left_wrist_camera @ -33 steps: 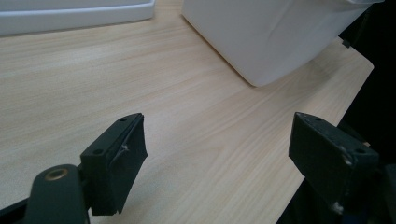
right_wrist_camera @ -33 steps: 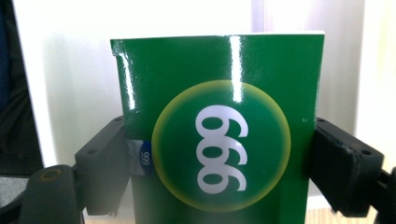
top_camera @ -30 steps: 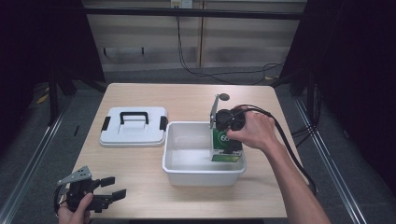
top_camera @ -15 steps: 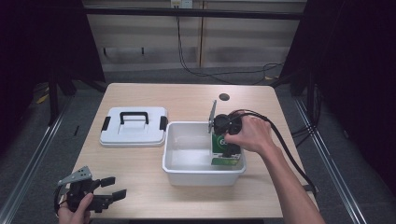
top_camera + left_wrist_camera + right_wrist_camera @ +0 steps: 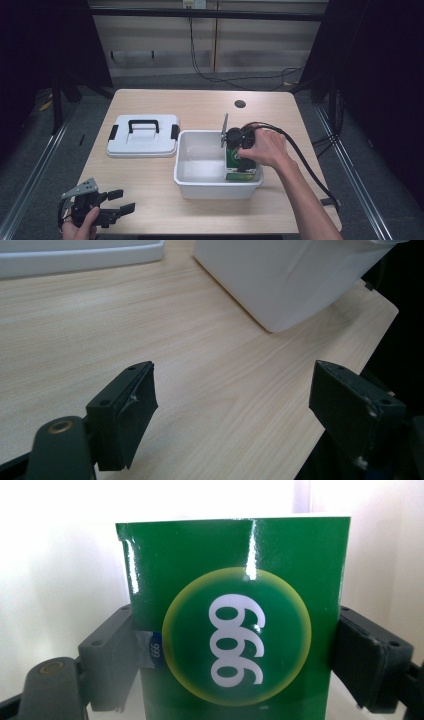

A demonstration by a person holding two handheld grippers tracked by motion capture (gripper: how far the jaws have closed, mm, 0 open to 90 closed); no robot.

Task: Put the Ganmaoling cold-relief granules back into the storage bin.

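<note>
One white bin [image 5: 200,172] at surface [image 5: 200,107] centre. One green box [image 5: 240,167] inside bin, right end. One white lid [image 5: 142,142] with black handle, just left of bin. Two grippers: one [image 5: 239,155] over bin, one [image 5: 120,202] left of bin, near front edge.

Box [image 5: 235,630]: glossy green, yellow-ringed circle, white "999"
Tub [image 5: 200,182]: white
Lid [image 5: 142,142]: white, black handle
My table [image 5: 200,105]: pale wood grain

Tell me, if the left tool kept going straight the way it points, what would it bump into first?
Probably the white bin. The left tool is open, low over the bare wooden table, and the bin's near corner lies ahead between its jaws. Depth is hard to judge, so it might skim the tabletop first.
</note>
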